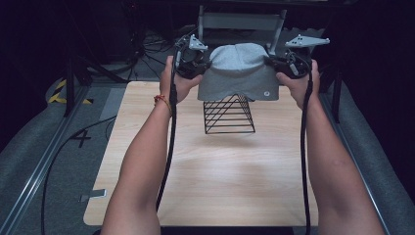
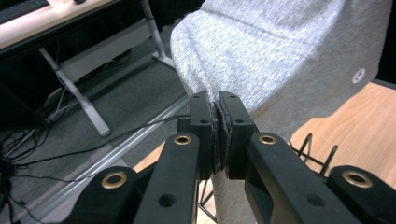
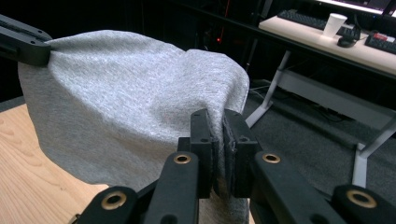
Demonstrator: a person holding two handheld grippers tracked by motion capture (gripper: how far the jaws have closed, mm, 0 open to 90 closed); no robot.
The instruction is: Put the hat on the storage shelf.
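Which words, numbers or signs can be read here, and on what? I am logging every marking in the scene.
"4": dark mark on the grey floor left of the table.
Small round white tag on the grey cloth, near its lower corner: too small to read.
White cup on the far desk: no readable print.
Yellow and black hazard stripes on the floor: a sign, no text.

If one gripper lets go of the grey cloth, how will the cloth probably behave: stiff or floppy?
Probably floppy: the grey cloth sags in a curve between the left gripper and the right gripper. It looks light, as a pinch of its edge carries it. Released, it would likely drape over the wire rack below.
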